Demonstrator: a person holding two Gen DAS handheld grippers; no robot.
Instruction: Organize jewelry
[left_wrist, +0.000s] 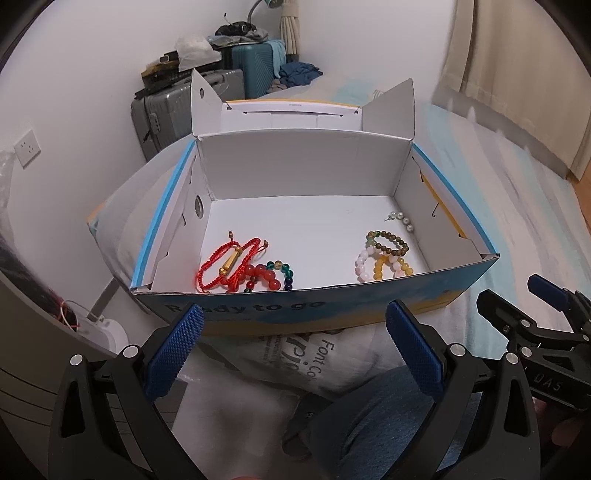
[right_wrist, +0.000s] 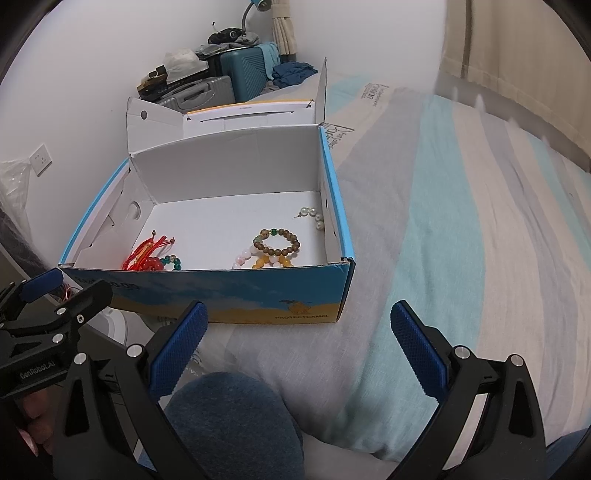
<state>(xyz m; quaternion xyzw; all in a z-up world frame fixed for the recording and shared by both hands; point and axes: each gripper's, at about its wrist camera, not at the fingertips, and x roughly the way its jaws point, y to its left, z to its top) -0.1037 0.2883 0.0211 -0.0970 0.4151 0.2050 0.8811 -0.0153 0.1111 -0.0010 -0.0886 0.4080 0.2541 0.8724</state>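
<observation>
Box (left_wrist: 332, 314): open cardboard shoebox on the striped bedspread (right_wrist: 461, 206), lid flipped back.
Near-left corner: red cord bracelet (left_wrist: 225, 267), red-and-green beads (left_wrist: 271, 277).
Right side: brown bead bracelet (left_wrist: 388, 242), pale and yellow beads (left_wrist: 380, 267), pearls (left_wrist: 402, 219) by the wall.
Left gripper (left_wrist: 293, 328): spread, empty, before the box.
Right gripper (right_wrist: 295, 325): spread, empty.
Right view only: camel print (right_wrist: 295, 308) on the front.

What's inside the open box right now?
In the box: red cord bracelet, red bead bracelet, brown bead bracelet, pink and yellow ones, pearl earrings. The front wall hides their near edges.
</observation>
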